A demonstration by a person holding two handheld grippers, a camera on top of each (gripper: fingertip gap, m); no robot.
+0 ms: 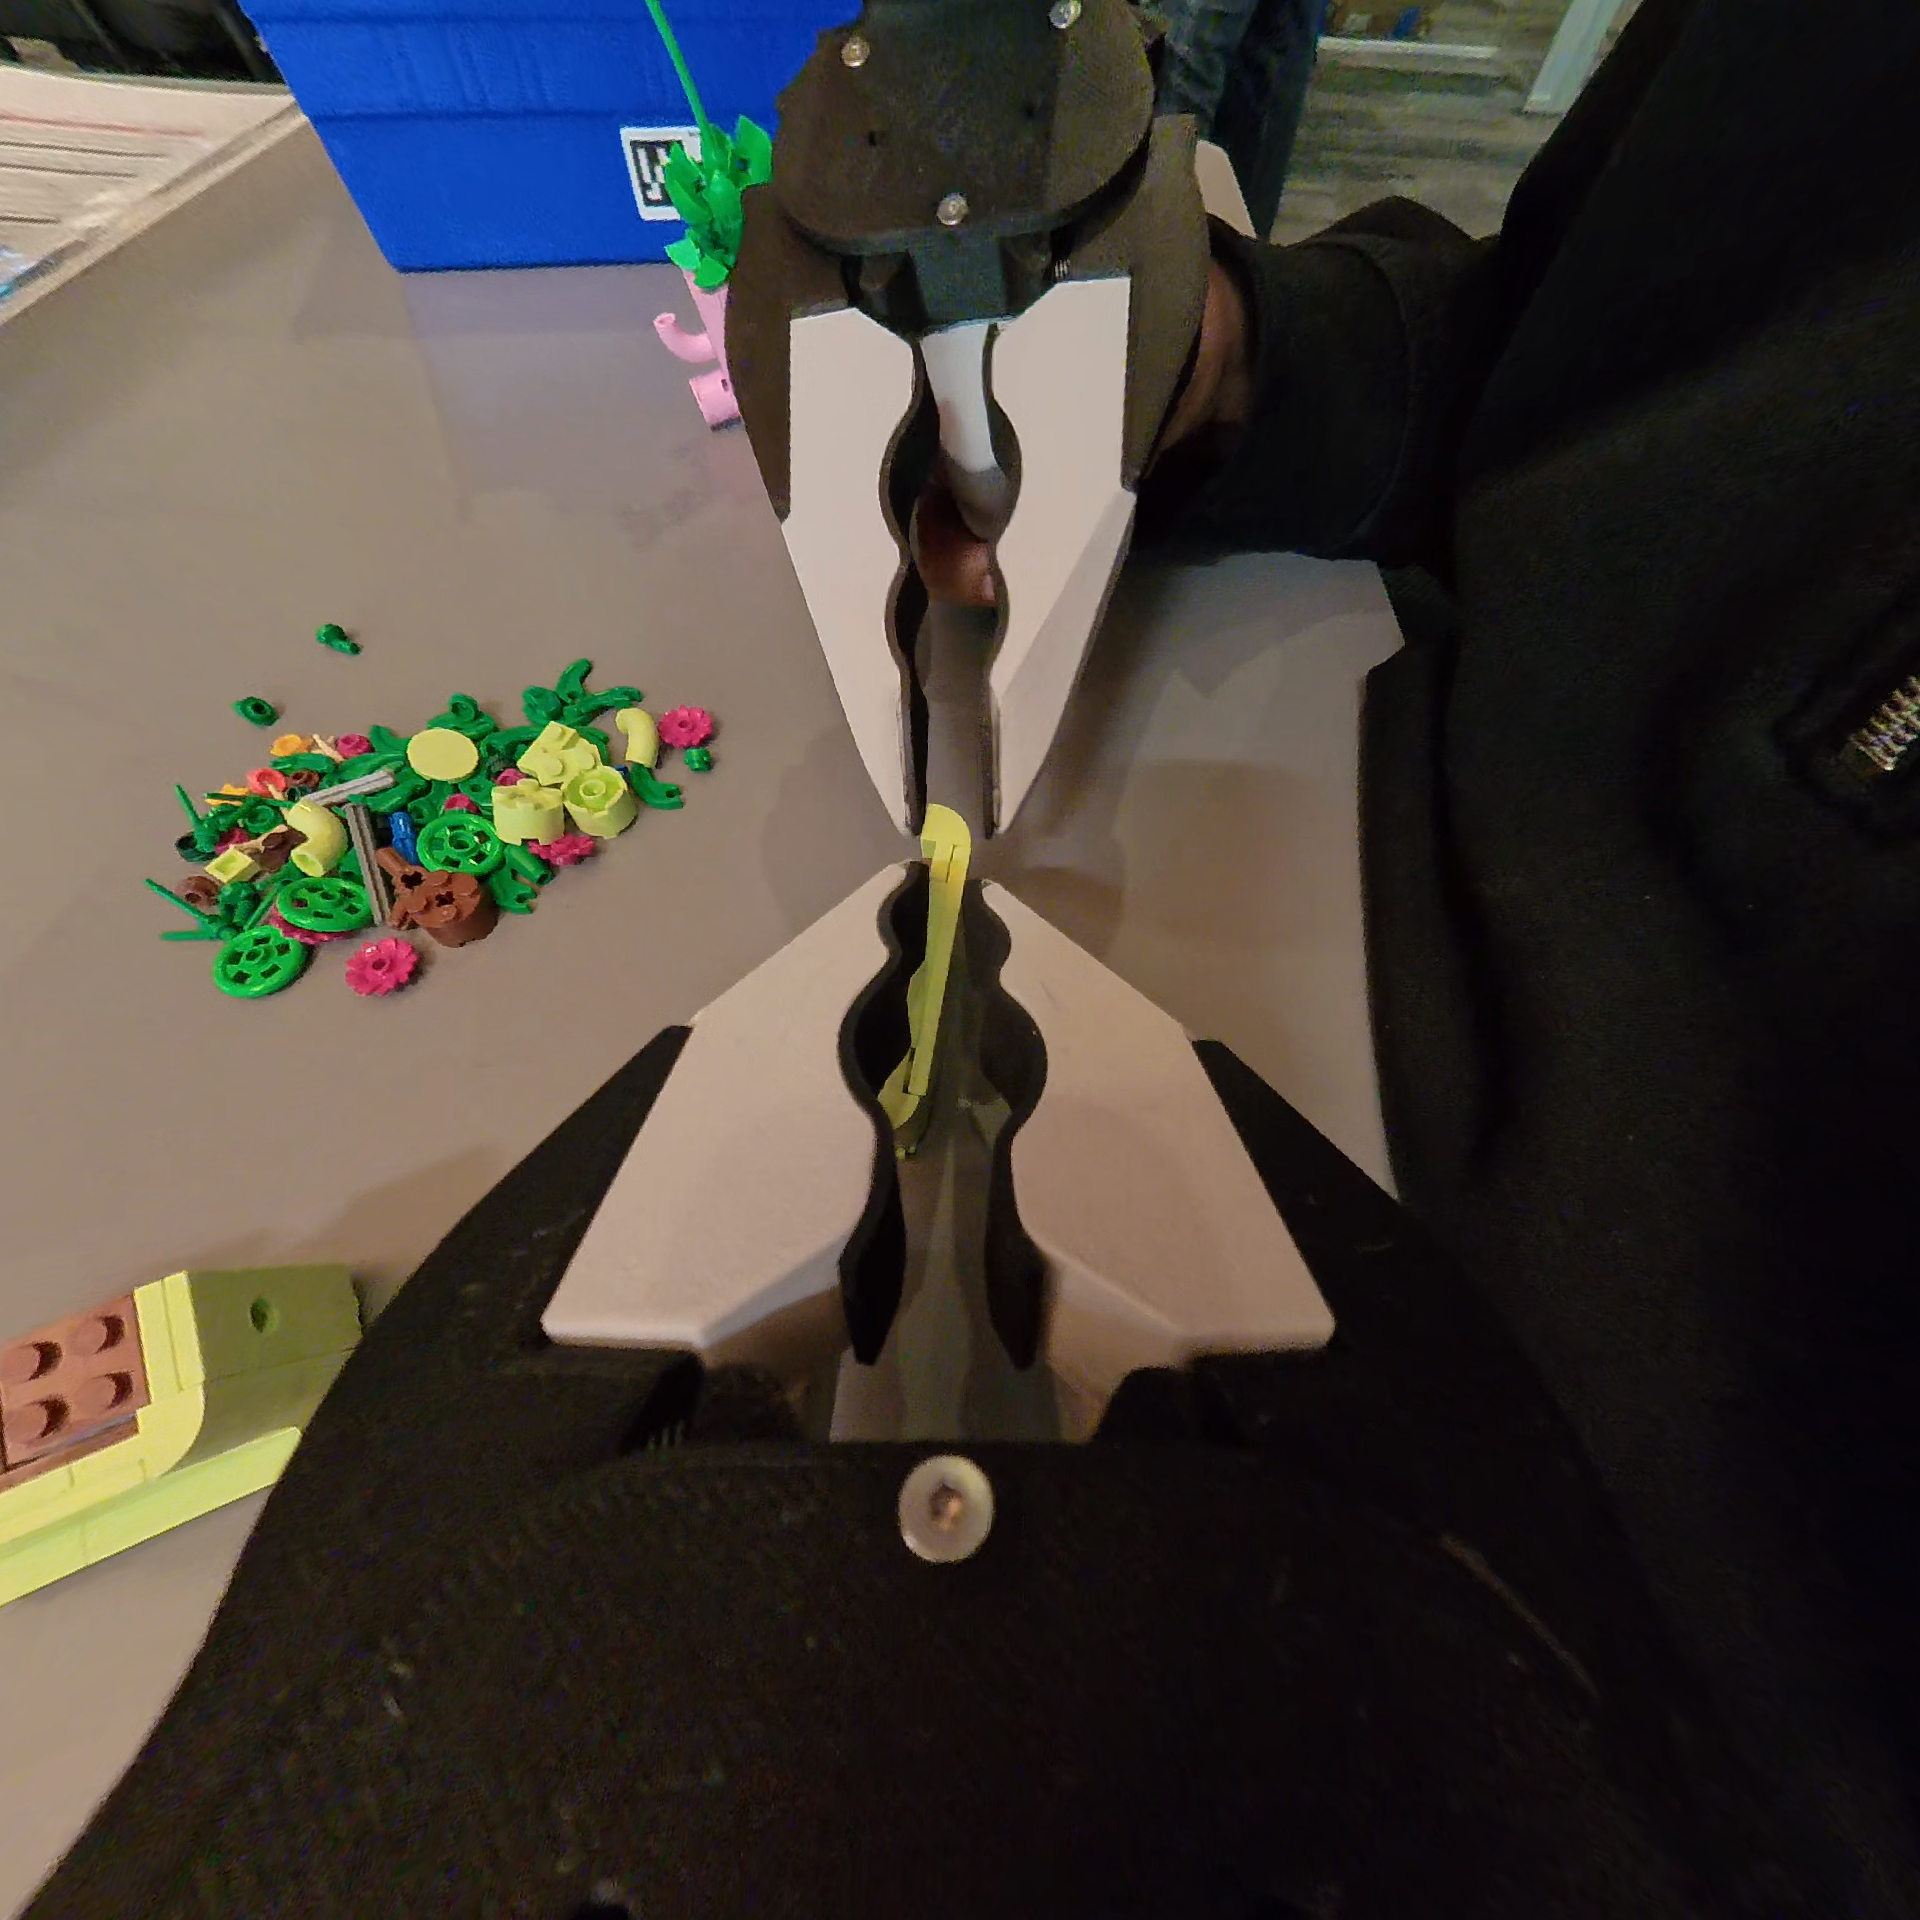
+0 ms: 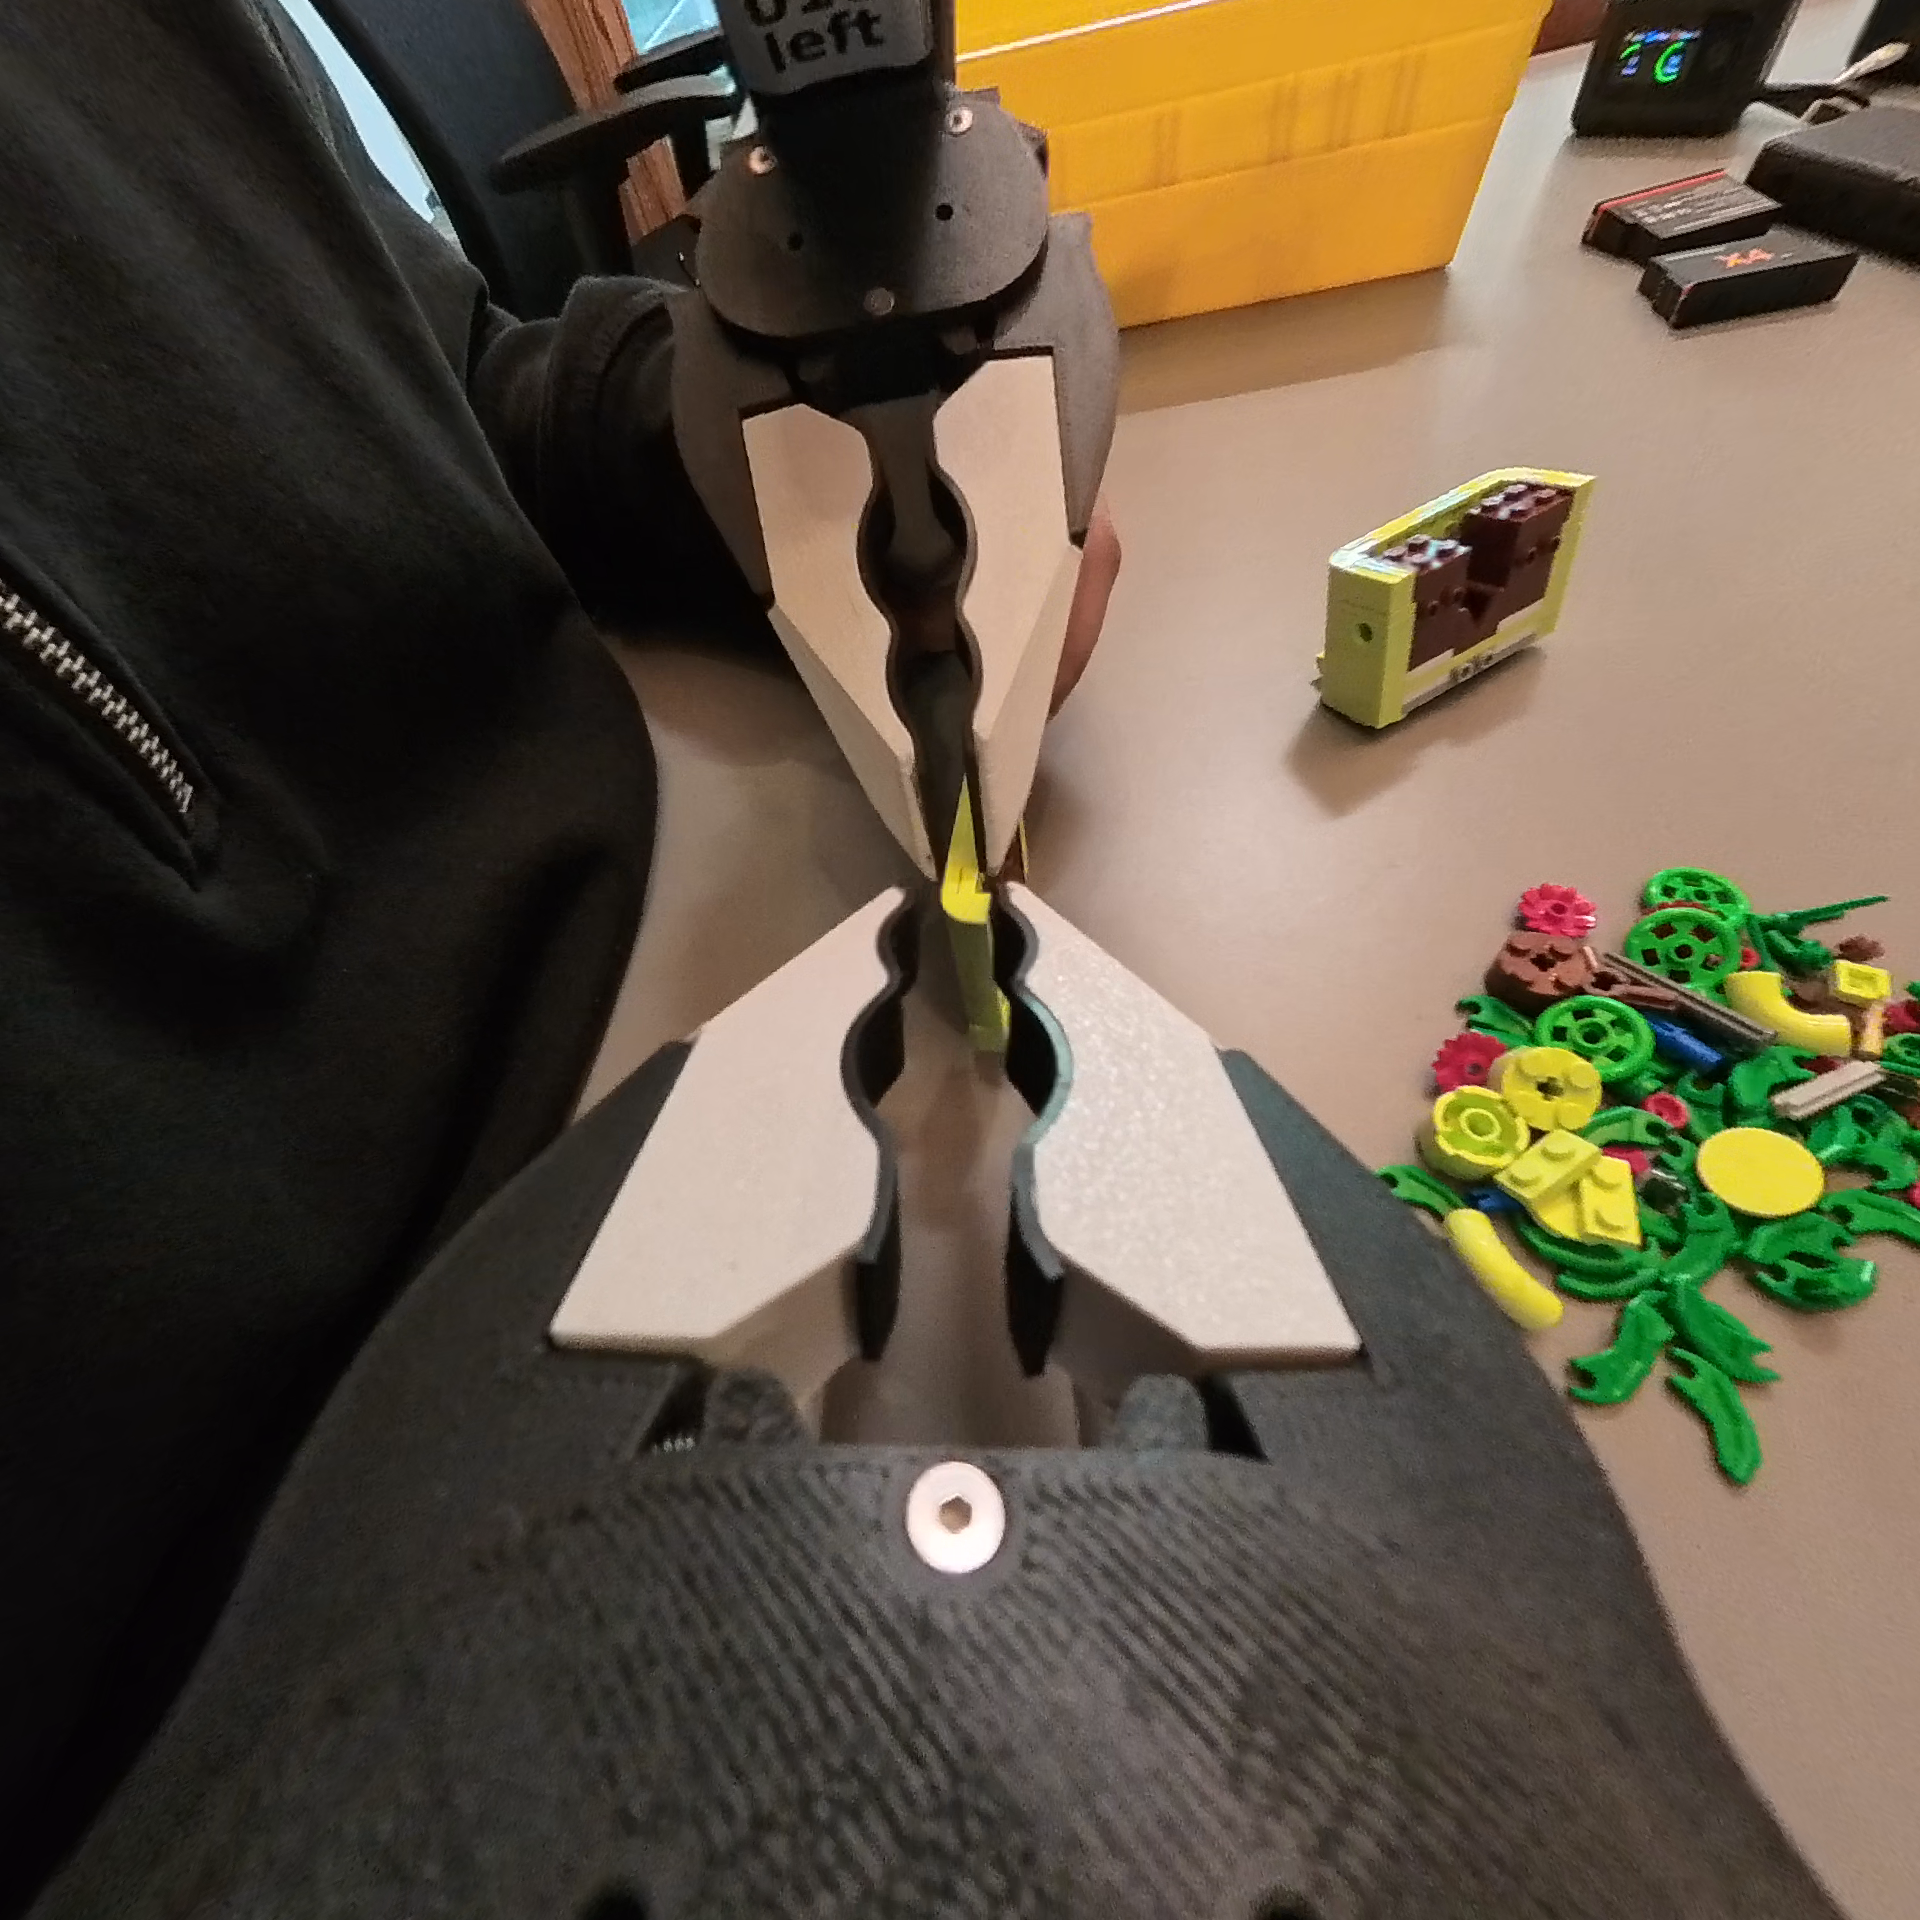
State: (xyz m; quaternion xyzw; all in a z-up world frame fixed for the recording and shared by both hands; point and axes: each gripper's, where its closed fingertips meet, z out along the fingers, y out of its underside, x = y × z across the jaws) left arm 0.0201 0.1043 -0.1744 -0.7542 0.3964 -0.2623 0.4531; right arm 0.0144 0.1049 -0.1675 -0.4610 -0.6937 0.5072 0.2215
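My left gripper [image 1: 941, 875] is shut on a thin lime-yellow plate piece [image 1: 928, 997] that stands on edge between its fingers. My right gripper [image 1: 953, 829] comes in from the far side, tip to tip with the left, and its fingertips close on the plate's top end. In the right wrist view my right gripper [image 2: 956, 896] has the same lime piece [image 2: 977, 971] between its fingers, and the left gripper [image 2: 961, 860] meets it from above. Both are held just above the grey table [image 1: 312, 468].
A pile of small green, lime, pink and brown bricks [image 1: 416, 831] [image 2: 1714, 1143] lies beside the grippers. A lime-and-brown block build [image 1: 156, 1382] [image 2: 1455, 592], a blue bin [image 1: 499, 135], a yellow bin [image 2: 1247, 156] and black boxes [image 2: 1745, 275] stand around. A person's black jacket [image 1: 1662, 935] is close. My left and right fingertips are right by each other. The lime-and-brown block build [image 2: 1455, 592] is about 15 centimeters from both grippers' fingertips.
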